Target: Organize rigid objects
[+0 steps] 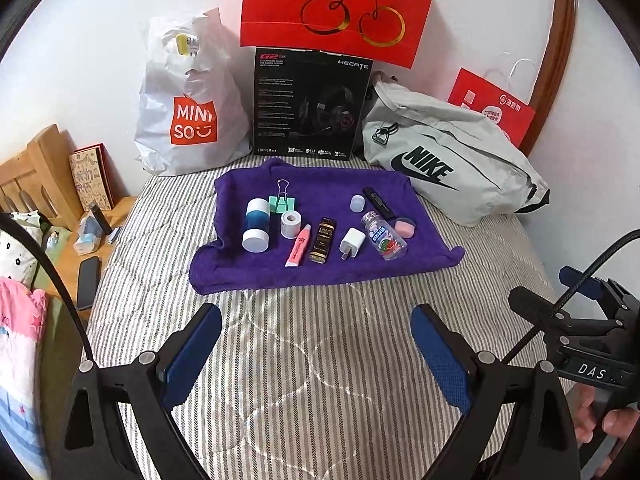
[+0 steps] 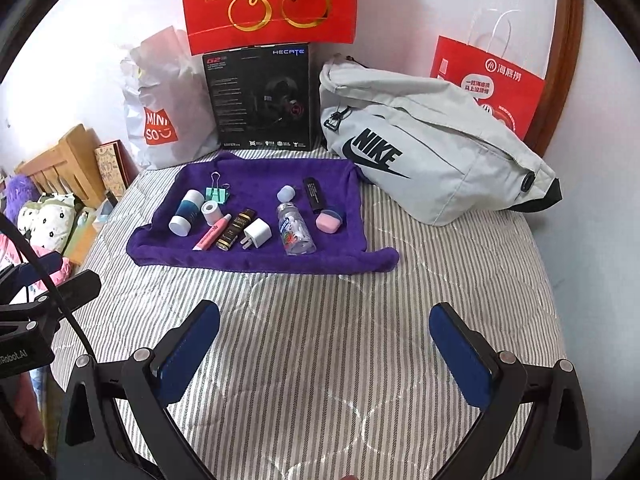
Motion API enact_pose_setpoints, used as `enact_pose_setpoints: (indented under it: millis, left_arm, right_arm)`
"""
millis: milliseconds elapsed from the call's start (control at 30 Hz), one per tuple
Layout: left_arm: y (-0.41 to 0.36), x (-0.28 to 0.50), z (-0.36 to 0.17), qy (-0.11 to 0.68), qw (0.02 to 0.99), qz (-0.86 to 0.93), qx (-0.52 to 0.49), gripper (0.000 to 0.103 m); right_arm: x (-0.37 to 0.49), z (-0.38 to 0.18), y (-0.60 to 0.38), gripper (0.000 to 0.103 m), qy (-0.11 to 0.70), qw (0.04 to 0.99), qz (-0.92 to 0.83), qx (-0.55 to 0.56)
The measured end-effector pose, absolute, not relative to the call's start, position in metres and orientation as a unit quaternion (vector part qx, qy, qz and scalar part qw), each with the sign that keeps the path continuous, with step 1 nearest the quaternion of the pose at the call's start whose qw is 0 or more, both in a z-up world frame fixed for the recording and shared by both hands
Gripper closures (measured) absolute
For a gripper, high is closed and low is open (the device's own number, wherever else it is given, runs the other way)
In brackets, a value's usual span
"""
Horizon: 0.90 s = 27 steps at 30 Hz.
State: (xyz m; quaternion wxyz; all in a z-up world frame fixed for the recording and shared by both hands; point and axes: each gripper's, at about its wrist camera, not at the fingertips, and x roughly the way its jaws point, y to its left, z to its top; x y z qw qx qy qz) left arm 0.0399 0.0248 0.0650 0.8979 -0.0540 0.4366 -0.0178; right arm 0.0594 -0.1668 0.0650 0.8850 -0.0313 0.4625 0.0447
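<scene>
Currently both wide open, empty: left tongs, right tongs, above striped bed quilt. Ahead, on purple terry towel: small rigid items, including clear plastic bottle and white charger cube. Approach low; grip across narrow axis.

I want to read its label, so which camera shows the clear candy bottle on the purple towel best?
The left wrist view: the clear bottle appears slightly larger, label facing the camera. The right wrist view shows it smaller and more end-on.
</scene>
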Motion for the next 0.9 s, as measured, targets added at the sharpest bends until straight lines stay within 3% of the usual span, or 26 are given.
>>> enact_pose_setpoints:
  millis: [900]
  left_arm:
    - [0.0245, 0.0376, 0.0591, 0.451, 0.892, -0.018, -0.042, 0.007]
  right_arm:
    - [0.0543, 0.0671, -0.1690, 0.000, 0.458, 0.887, 0.043, -0.031]
